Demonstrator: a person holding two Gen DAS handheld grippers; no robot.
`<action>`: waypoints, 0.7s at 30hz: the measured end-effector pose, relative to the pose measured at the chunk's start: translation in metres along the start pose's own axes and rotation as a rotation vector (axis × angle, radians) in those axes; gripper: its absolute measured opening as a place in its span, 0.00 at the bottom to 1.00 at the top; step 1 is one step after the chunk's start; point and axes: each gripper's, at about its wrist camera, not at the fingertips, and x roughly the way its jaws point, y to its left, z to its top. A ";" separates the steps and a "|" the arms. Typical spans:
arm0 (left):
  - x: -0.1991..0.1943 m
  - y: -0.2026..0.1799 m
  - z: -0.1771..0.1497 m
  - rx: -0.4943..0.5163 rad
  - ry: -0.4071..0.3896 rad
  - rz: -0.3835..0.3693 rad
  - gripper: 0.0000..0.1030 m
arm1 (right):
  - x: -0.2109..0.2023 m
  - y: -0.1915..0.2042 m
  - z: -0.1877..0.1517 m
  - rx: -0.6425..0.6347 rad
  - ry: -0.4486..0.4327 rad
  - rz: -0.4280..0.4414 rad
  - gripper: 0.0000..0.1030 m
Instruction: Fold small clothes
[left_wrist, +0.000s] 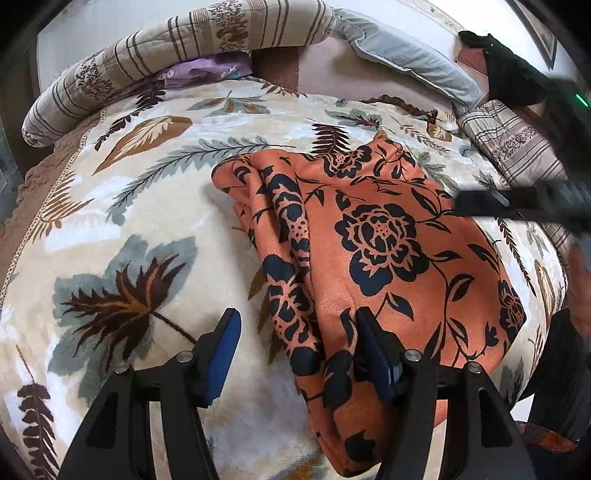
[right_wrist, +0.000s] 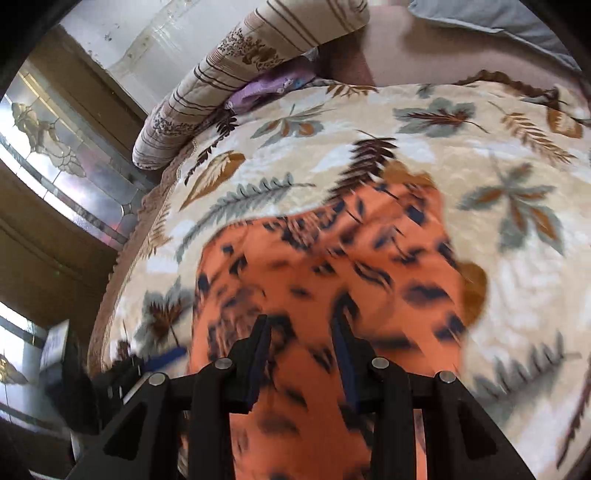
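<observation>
An orange garment with dark blue flowers lies partly folded on a cream leaf-print blanket. Its left edge is bunched in folds. My left gripper is open just above the garment's near left edge, its right finger over the cloth and its left finger over the blanket. My right gripper is open and empty above the garment, which is motion-blurred in the right wrist view. The right gripper also shows in the left wrist view as a dark blurred shape at the garment's right side.
A striped rolled quilt lies along the far left of the bed, with a purple cloth tucked under it. A grey pillow and a black cloth lie at the far right. A glass-panelled door stands left of the bed.
</observation>
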 end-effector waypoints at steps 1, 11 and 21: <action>0.000 0.000 0.000 -0.002 0.000 0.003 0.66 | -0.008 -0.003 -0.010 -0.001 0.004 -0.004 0.37; 0.006 -0.005 -0.001 0.018 -0.006 0.102 0.82 | 0.011 -0.011 -0.086 -0.095 0.067 -0.085 0.38; 0.011 -0.018 -0.008 0.021 -0.040 0.263 0.93 | 0.012 -0.012 -0.089 -0.114 0.036 -0.101 0.38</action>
